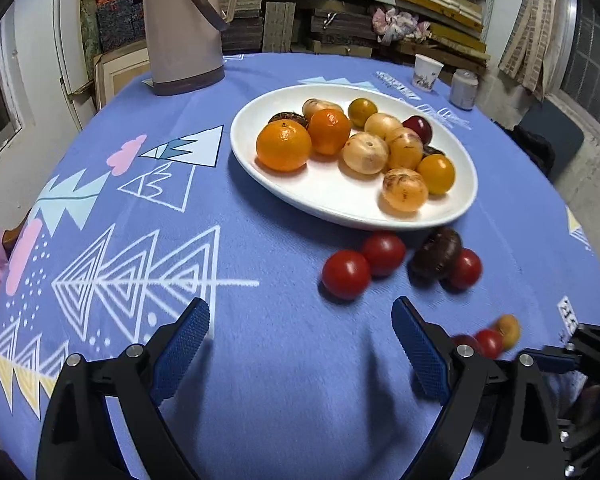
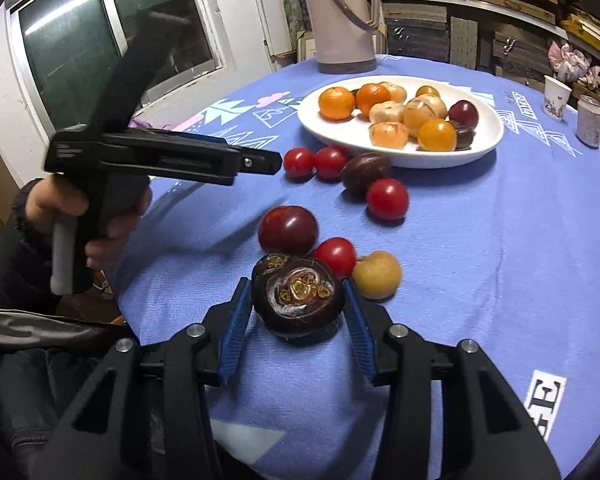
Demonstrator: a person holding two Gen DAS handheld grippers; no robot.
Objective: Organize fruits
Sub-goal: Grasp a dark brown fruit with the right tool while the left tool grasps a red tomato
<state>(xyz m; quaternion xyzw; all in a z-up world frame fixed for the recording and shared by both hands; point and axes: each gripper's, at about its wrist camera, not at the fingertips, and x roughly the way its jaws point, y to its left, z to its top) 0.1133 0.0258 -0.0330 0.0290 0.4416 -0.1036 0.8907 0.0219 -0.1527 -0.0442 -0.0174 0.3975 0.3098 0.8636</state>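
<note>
Your right gripper [image 2: 298, 312] has its blue ribbed pads clamped on either side of the dark brown round fruit with the swirly cut-looking top [image 2: 298, 298], low over the blue patterned tablecloth [image 2: 500, 260]. I can't tell if the fruit is still resting on the cloth. Squeezing it across its widest part makes sense, since a round, squat thing like that would pop out otherwise.

Your left gripper [image 1: 300, 344] is wide open with nothing between the pads, hanging over bare cloth. The loose red tomatoes [image 1: 346, 274] and the dark oval fruit [image 1: 438, 254] lie just ahead of it, to the right.

The white oval plate [image 1: 340, 204] beyond them already holds the oranges [image 1: 284, 148] and pale yellow fruits, so I'd guess that's where yours goes too. A dark red plum [image 2: 288, 230], another tomato and a yellowish fruit [image 2: 378, 274] sit right behind your grab, so lift clear of them.
</note>
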